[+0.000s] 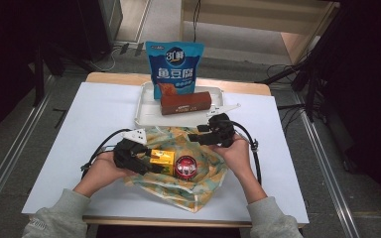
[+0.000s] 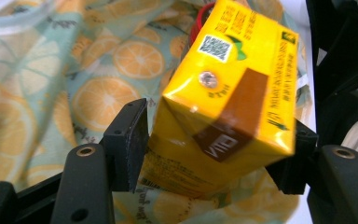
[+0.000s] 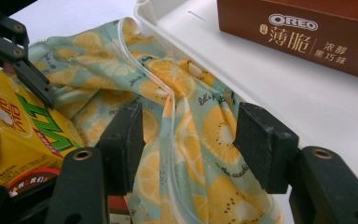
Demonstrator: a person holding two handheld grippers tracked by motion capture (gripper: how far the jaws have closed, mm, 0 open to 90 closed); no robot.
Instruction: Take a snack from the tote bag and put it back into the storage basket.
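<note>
While a person's two hands are reaching in from the near edge of the white surface (image 1: pixel 104 114), the left gripper (image 1: pixel 151 166) is straddling a yellow drink carton (image 2: pixel 223 100), its jaws standing wide on either side of it. The right jaw's pad is sitting against the carton's side; a thin gap is showing at the left pad, so a firm grip cannot be confirmed. The carton is lying over an orange-patterned bag (image 1: pixel 198 186), which is spreading across the near middle of the surface. A round red-lidded can (image 1: pixel 186 166) is resting just beside the carton on the bag. The right gripper (image 1: pixel 194 137) is holding its jaws partly open around a bunched fold of the bag near its clear-edged rim; the pads are standing apart from the cloth. Behind the bag, toward the far edge, a white tray (image 1: pixel 146 106) is carrying a brown Oreo box (image 1: pixel 186 103) and a blue snack pouch (image 1: pixel 174 67) standing upright.
</note>
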